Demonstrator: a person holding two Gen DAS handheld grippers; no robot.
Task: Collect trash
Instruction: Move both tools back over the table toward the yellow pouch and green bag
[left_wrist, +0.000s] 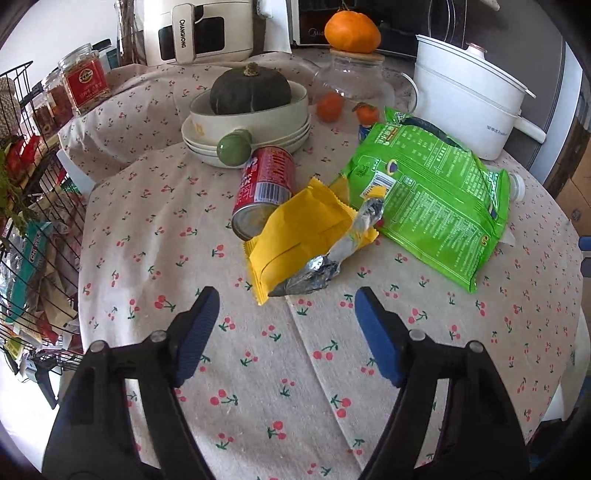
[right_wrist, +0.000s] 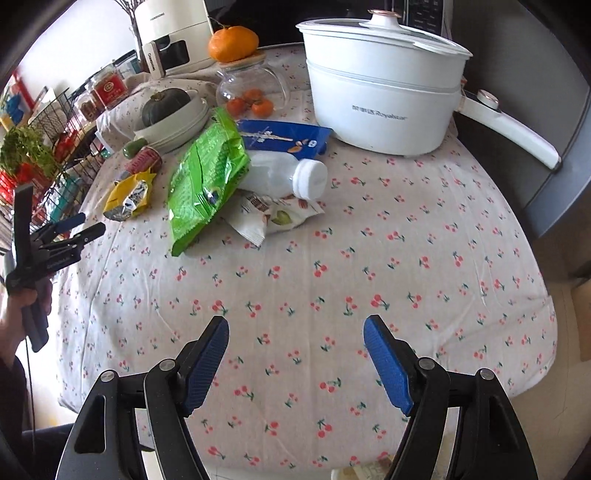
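The trash lies in a loose heap toward the middle of the cherry-print tabletop (right_wrist: 369, 258), and going by size the green snack bag (right_wrist: 205, 173) comes first: it sprawls flat, draped partly over a white plastic bottle (right_wrist: 284, 177) lying on its side. Lifting the bag by a free corner looks wiser than clamping its middle, since the bottle could roll once uncovered. Behind them a blue pouch (right_wrist: 284, 138) rests against the white electric pot (right_wrist: 384, 92), and a pale torn wrapper (right_wrist: 273, 218) pokes out below the bottle.

Next down, the red can (left_wrist: 264, 188) lies on its side touching the stacked bowls (left_wrist: 247, 125), with the yellow wrapper (left_wrist: 299, 236) leaning over its open end. That wrapper sits just ahead of the left gripper (left_wrist: 286, 302), so I'd judge it the first pick. Its crumpled foil end is slippery, so pinching the flat yellow edge should hold better.

The left gripper hovers low, tipped down toward the wrapper, jaws spread wide and empty. The right gripper (right_wrist: 295, 332) hangs farther back over bare cloth, well apart from the heap, jaws likewise spread with nothing between them.
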